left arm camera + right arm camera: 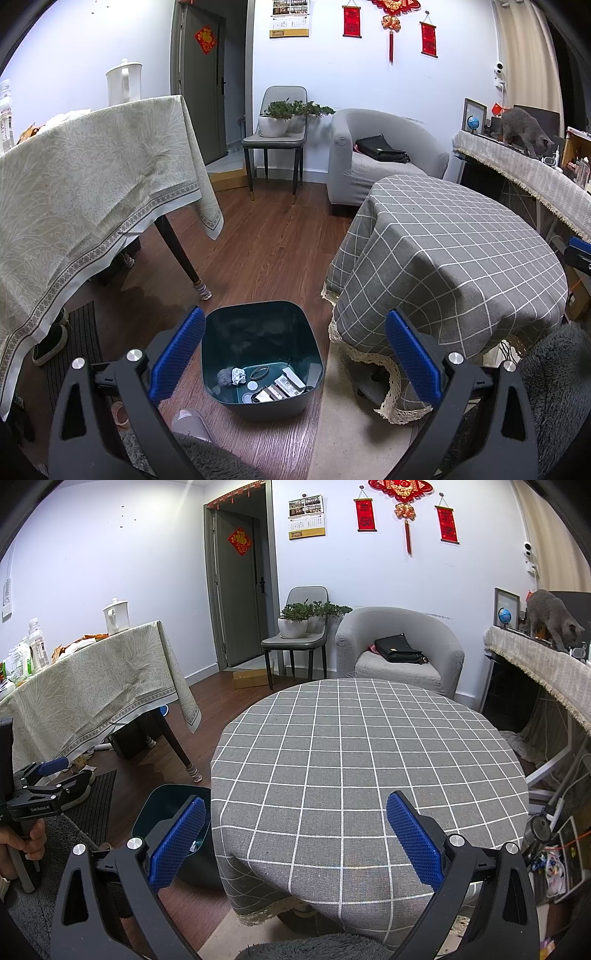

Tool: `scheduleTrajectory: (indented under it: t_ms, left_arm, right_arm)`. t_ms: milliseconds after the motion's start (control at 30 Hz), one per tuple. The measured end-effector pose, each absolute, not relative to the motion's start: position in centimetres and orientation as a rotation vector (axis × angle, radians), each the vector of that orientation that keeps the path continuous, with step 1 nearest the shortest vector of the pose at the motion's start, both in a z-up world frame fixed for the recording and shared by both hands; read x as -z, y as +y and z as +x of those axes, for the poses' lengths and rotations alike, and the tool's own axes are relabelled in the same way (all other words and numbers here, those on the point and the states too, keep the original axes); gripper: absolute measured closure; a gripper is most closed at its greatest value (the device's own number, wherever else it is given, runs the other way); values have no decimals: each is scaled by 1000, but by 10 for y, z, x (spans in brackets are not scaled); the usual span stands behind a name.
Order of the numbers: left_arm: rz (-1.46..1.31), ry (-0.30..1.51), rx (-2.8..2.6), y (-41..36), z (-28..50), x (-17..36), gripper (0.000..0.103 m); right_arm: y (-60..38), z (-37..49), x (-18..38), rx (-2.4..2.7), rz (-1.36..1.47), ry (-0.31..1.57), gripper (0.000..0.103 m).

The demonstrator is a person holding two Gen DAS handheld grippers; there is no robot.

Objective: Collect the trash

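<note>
A dark teal trash bin [258, 332] stands on the wood floor beside the round table. Inside lie a crumpled foil ball [238, 376], a rubber band, small boxes [280, 387] and lids. My left gripper [295, 354] hangs open and empty above the bin, its blue pads [177, 354] on either side of it. My right gripper [295, 842] is open and empty over the near edge of the round table with the grey checked cloth [369, 757]. The bin's rim [162, 812] shows at the lower left of the right wrist view, partly hidden by my left finger. The left gripper [48, 775] is also seen there, held in a hand.
A big table with a pale patterned cloth [92, 192] stands left, with bottles and a white kettle [117, 616]. A grey armchair [399, 653] with a black bag, a chair with a potted plant [295, 624], and a side desk with a grey cat [554, 616] lie behind. Shoes [50, 343] and a doormat lie lower left.
</note>
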State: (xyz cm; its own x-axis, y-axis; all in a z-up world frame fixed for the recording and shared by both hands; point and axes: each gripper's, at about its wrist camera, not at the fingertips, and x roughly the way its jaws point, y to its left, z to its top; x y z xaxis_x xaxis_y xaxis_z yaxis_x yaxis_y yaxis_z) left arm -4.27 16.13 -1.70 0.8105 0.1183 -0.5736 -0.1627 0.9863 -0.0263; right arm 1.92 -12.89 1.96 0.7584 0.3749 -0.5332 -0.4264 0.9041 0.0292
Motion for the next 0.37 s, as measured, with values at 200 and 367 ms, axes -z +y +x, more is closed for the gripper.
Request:
scheduleTrajectory:
  t_ms: [200,367]
  left_arm:
    - [-76,611,-157,163,-41,18,3]
    - [-76,611,-160,163,-41,18,3]
  right_arm:
    - [-129,19,-19,-437,-96,560,4]
    - [-129,19,-20,-437,-96,560,4]
